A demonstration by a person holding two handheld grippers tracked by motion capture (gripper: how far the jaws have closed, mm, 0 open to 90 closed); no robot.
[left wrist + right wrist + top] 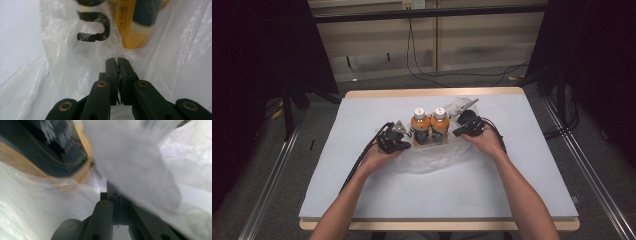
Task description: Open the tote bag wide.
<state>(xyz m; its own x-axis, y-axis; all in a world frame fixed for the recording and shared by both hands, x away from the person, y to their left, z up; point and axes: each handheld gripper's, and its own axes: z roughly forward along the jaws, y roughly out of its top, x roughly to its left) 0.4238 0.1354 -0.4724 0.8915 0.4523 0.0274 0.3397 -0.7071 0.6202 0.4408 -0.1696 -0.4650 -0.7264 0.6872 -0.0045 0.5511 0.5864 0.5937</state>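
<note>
dark curtains flank a pale grey table (pixel 362 190) over a grey floor. left of the bottles, the left tongs (pixel 406 141) sit low at the edge of a clear plastic bag (pixel 432 160); in the left gripper view their jaws are clenched together, apparently pinching bag film (pixel 75 75). two orange bottles (pixel 430 125) with white caps stand upright side by side in a small cardboard tray (pixel 430 144) inside the bag, mid-table. right of them, the right tongs (pixel 458 132) are clenched on a raised flap of the bag (pixel 140 170).
</note>
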